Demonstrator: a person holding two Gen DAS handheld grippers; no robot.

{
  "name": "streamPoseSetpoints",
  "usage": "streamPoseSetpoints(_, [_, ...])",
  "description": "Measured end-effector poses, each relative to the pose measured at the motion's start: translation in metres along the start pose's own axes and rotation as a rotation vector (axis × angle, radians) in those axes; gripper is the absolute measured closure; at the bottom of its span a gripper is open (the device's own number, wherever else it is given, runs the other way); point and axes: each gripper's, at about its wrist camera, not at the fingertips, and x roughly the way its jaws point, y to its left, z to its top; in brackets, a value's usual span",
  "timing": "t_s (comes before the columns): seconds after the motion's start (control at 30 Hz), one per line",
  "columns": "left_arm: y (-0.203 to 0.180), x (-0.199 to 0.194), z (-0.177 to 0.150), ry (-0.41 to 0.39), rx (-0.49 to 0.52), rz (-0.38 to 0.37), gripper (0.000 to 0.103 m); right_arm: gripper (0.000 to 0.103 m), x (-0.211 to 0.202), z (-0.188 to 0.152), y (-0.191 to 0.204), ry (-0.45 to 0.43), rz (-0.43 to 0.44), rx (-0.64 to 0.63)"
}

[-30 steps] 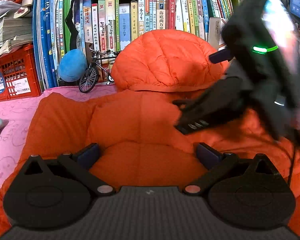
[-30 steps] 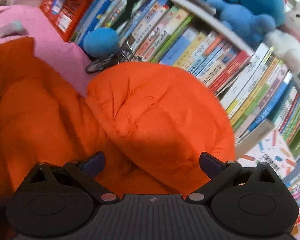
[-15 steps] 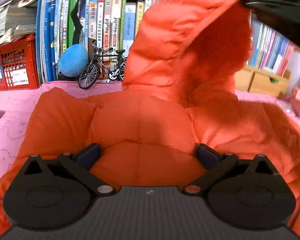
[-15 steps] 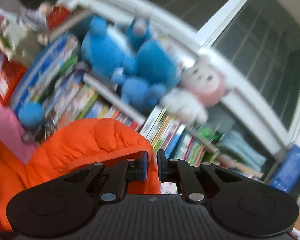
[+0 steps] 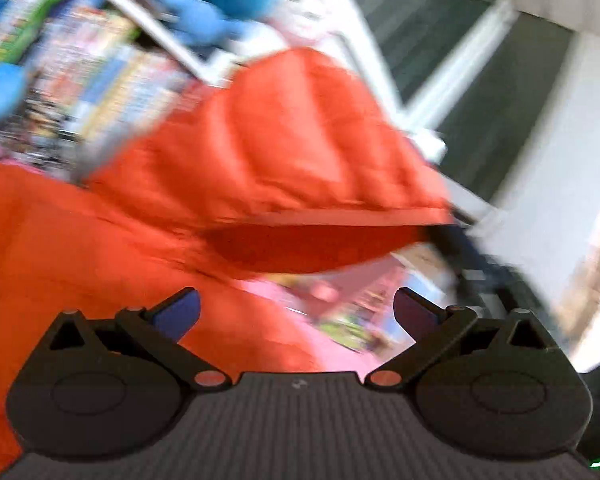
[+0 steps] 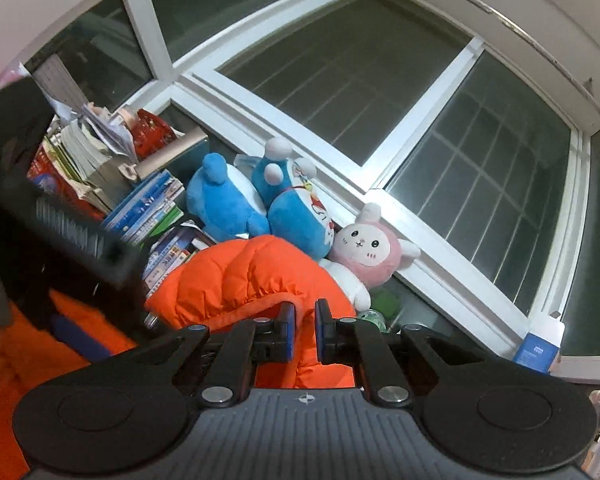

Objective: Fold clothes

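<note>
An orange puffer jacket [image 5: 100, 248] fills the lower left of the left wrist view, its hood [image 5: 300, 152] lifted into the air. My right gripper [image 6: 302, 332] is shut on the hood's rim [image 6: 256, 300] and holds it up towards the window. My left gripper [image 5: 296, 312] is open with nothing between its fingers; it hangs just in front of the jacket's body, below the raised hood. The left gripper's black body [image 6: 60, 240] shows blurred at the left of the right wrist view.
Blue plush toys [image 6: 260, 200] and a pink rabbit plush [image 6: 368, 248] sit on stacked books [image 6: 156, 208] under a large window [image 6: 360, 92]. A red crate [image 6: 152, 136] stands on the stacks. Pink cloth [image 5: 320, 292] shows below the hood.
The right gripper shut on the hood's edge and lifted it high. The left gripper has swung up and rightwards from the jacket's body, still open; its view is now blurred.
</note>
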Motion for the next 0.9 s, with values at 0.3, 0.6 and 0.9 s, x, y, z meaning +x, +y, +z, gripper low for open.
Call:
streamPoseSetpoints(0.3, [-0.004,-0.029,0.004,-0.046,-0.088,-0.074,0.000,0.091,-0.038,-0.008,-0.003,-0.077,-0.020,-0.022])
streamPoseSetpoints(0.6, [-0.014,-0.076,-0.003,-0.094,-0.021,0.117,0.000,0.091,-0.074,-0.014,0.014,0.006,0.247,0.014])
streamPoseSetpoints(0.9, [-0.002,-0.056,-0.013,-0.047,-0.005,0.335,0.000,0.071,-0.044,-0.020,0.007,0.239,0.526,0.228])
